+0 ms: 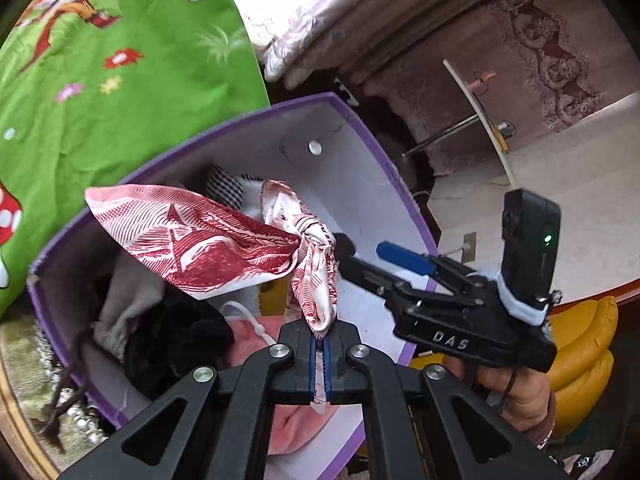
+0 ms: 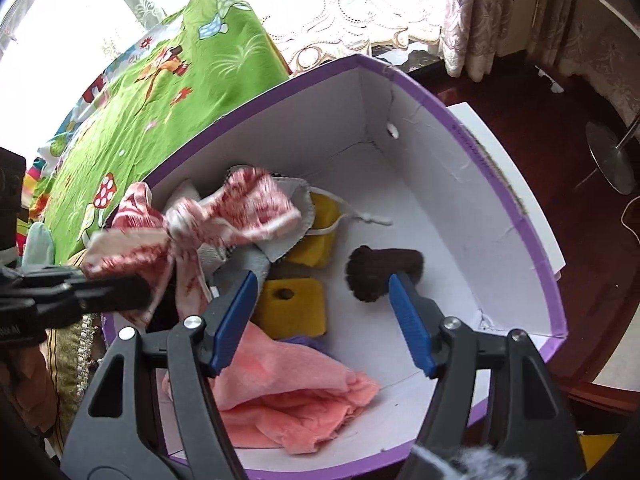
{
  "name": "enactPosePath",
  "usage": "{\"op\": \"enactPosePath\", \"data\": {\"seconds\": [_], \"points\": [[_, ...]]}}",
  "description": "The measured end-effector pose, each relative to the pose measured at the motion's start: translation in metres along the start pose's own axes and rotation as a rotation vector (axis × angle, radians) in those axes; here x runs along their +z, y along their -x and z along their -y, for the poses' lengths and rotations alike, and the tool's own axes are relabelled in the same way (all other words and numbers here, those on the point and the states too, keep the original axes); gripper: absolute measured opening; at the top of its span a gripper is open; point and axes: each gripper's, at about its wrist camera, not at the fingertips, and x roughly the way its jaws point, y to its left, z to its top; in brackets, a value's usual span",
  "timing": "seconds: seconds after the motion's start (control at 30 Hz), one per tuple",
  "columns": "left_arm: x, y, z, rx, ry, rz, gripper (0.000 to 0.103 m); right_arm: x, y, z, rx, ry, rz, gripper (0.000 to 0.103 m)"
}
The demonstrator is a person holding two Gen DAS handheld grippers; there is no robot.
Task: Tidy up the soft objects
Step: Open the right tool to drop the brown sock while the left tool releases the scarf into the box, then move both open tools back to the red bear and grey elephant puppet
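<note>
Scarf (image 1: 208,248), the red-and-white knotted one, is what's being sorted right now, and it isn't in the box (image 1: 352,168) yet. It hangs over the open top, one end pinched tight in the left tool (image 1: 322,360), whose pads are pressed together on the fabric, while the rest fans out above the pile inside.

Most of the job looks done, I'd say. Sitting in the purple-rimmed box already: a pink towel (image 2: 288,392) at the near side, two yellow sponges (image 2: 292,306) in the middle, a dark brown knit piece (image 2: 380,272) toward the right wall, plus some grey cloth (image 2: 256,264) and a black fuzzy thing (image 1: 168,344) on the left.

The right tool (image 2: 324,316) has its blue pads standing well apart with nothing between them. It hovers over the box just near the brown knit, which lies loose on the bottom, so that one seems dropped off already.

What's left, as far as I can tell: lower the scarf in and let go. Whether more soft stuff waits outside the box I can't tell. A green printed blanket (image 2: 168,92) lies beside the box on the far left, but that may be just background.
</note>
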Motion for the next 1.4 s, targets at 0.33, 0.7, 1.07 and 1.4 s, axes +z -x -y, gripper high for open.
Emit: {"op": "enactPosePath", "data": {"seconds": [0.33, 0.7, 1.07, 1.4], "points": [[-0.007, -0.021, -0.009, 0.113, 0.055, -0.082, 0.003, 0.006, -0.004, 0.005, -0.041, -0.013, 0.006, 0.072], [-0.026, 0.031, -0.017, 0.105, 0.089, -0.028, 0.057, 0.007, 0.000, -0.020, -0.017, 0.037, 0.021, 0.072], [-0.103, 0.183, -0.101, 0.141, 0.270, 0.381, 0.057, 0.015, 0.012, -0.074, 0.028, 0.114, 0.057, 0.072], [-0.173, 0.248, -0.147, 0.221, 0.369, 0.544, 0.057, 0.018, 0.020, -0.165, 0.095, 0.268, 0.065, 0.075]]}}
